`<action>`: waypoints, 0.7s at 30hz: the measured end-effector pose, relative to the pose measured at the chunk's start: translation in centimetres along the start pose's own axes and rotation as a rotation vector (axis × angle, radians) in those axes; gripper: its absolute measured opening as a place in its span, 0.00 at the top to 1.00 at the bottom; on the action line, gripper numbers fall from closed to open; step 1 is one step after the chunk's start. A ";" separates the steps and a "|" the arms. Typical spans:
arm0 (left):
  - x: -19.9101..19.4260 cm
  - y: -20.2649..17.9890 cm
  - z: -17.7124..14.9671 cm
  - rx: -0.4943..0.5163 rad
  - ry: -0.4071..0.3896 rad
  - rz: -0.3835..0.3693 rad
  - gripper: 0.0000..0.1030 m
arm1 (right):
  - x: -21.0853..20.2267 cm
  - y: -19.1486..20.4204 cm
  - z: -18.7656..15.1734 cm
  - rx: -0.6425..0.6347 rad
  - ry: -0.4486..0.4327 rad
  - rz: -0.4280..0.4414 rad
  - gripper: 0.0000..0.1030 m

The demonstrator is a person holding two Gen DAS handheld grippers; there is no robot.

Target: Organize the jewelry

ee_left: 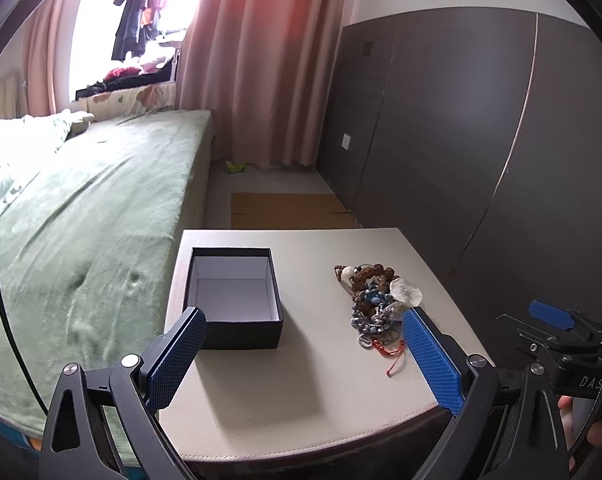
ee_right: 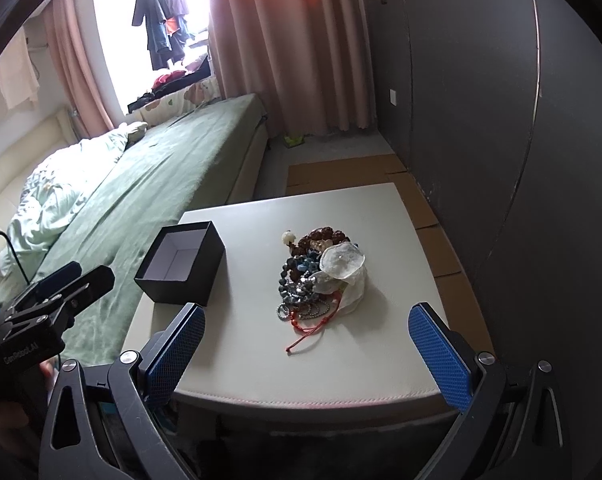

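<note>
Jewelry (ee_right: 319, 280) lies heaped right of centre on the pale table (ee_right: 341, 368), beside a green bed (ee_left: 85, 216). A black box (ee_left: 233, 298), lidless with a white bare inside, stands well apart to its left. The left gripper (ee_left: 303, 354) and right gripper (ee_right: 307, 354) hover above the near edge, jaws spread wide, holding nothing.

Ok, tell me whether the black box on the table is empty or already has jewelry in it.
Empty. The black box stands open with no lid on it, and only its bare white lining shows; the jewelry pile lies beside it on the table.
</note>
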State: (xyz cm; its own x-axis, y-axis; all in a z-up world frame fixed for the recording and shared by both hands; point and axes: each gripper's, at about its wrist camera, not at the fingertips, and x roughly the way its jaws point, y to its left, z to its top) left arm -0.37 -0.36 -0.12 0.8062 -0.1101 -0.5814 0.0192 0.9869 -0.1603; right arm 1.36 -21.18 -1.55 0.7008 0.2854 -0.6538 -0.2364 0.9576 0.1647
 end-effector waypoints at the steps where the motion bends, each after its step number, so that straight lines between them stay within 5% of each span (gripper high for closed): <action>1: 0.0 -0.1 0.0 0.002 0.000 0.001 0.04 | -0.1 0.0 0.0 0.002 -0.001 -0.001 0.00; 21: -0.1 0.3 0.0 -0.003 -0.001 -0.005 0.04 | -0.1 -0.6 0.0 0.018 -0.006 -0.005 0.00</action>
State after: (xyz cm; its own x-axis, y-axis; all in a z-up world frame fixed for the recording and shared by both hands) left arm -0.46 -0.04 -0.12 0.8066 -0.1152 -0.5798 0.0218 0.9860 -0.1656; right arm 1.42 -21.82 -1.54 0.7058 0.2809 -0.6504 -0.2210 0.9595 0.1746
